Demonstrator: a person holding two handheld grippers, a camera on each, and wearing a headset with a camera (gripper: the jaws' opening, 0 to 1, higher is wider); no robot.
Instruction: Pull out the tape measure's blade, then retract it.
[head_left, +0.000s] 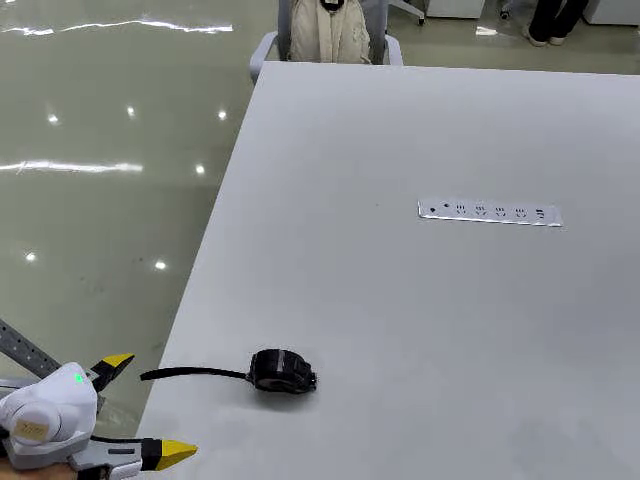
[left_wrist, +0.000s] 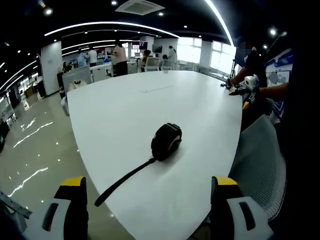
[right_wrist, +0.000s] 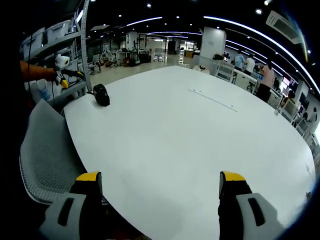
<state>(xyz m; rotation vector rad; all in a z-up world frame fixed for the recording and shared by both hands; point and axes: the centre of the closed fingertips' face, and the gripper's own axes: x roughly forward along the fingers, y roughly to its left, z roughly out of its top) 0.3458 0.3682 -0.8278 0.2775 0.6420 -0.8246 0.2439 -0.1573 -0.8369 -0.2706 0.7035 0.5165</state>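
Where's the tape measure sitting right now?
In the head view the tape measure lies on the white table near its left edge, low in the picture, just right of the open left gripper.

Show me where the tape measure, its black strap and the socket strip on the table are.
Tape measure (head_left: 282, 371): head view, middle of its black case.
Black strap (head_left: 190, 374): head view, midway along its length.
Socket strip (head_left: 490, 212): head view, centre of its flat plate.
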